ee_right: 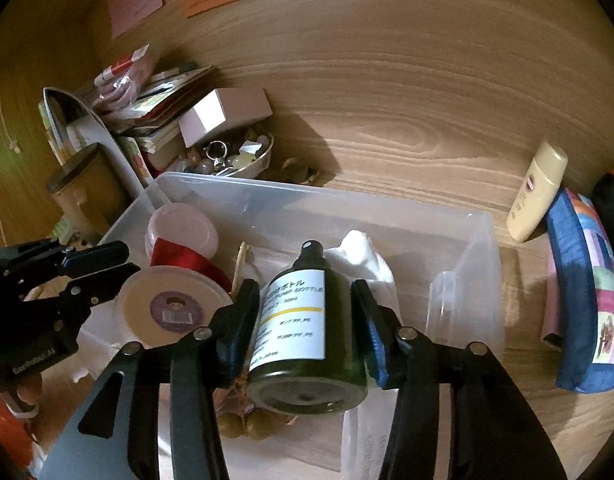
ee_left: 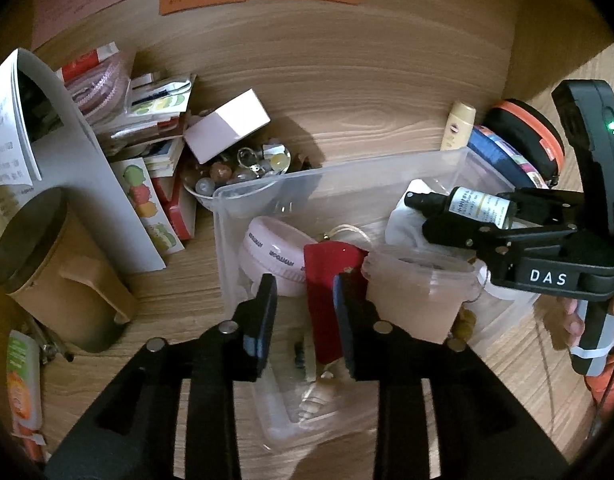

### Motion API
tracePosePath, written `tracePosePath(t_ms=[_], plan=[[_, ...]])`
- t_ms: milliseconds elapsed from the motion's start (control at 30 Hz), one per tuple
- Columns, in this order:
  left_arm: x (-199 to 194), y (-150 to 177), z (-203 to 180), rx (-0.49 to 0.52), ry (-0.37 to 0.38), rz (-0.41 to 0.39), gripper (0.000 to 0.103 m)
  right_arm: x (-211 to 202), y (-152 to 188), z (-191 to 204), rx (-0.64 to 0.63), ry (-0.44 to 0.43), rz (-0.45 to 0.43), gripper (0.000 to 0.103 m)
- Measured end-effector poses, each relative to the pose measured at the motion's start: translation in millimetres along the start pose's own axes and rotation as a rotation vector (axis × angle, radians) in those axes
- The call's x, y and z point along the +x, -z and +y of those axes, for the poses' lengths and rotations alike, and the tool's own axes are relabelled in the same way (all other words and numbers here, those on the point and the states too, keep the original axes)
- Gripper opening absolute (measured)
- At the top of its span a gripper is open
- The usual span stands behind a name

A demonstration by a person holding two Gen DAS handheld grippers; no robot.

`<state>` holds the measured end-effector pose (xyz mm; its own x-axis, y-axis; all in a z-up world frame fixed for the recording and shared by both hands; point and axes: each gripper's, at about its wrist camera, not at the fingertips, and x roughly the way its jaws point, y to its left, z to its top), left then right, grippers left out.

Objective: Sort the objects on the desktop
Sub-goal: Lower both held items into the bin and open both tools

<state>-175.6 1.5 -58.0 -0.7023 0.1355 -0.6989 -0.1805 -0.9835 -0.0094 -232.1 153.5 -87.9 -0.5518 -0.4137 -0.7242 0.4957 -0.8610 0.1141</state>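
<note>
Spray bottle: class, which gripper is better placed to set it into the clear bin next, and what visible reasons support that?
Right. The right gripper is shut on the spray bottle and holds it over the clear bin. The left gripper is open and holds nothing, above the red item.

One bin [ee_right: 459, 240], two bottles [ee_right: 307, 320] [ee_right: 537, 196], two tubs [ee_right: 169, 304] [ee_right: 183, 228].
</note>
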Motion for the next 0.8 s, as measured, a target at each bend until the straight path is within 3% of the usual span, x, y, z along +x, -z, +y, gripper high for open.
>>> tracePosePath(t_ms=[100,167,233,467,667,800], plan=[[-5.5,-0.5,-1.4,0.002,-0.013,-0.024,0.05,-2.8,0.1,2.6,-0.006,0.001,-0.003,0.058],[-9.5,-1.0,-2.3,0.001,-0.02,-0.037,0.053,-6.5,-0.3,5.0,-0.01,-0.011,-0.006,0.065],[-12.7,-1.5,-3.2,0.004,-0.025,-0.049,0.058,-11.0,-0.6,7.5,-0.013,0.008,-0.023,0.081],[-21.1,-1.3,-0.8,-0.005,-0.057,-0.078,0.066,-21.4,-0.7,4.1,0.004,0.034,-0.035,0.085],[-30.6,2.0,1.0,-0.011,-0.124,-0.111,0.091,-29.0,4.9,0.2,0.036,0.057,-0.027,0.089],[-39.2,4.5,1.6,-0.021,-0.107,-0.12,0.096,-38.0,9.7,3.1,0.044,0.074,-0.03,0.093]])
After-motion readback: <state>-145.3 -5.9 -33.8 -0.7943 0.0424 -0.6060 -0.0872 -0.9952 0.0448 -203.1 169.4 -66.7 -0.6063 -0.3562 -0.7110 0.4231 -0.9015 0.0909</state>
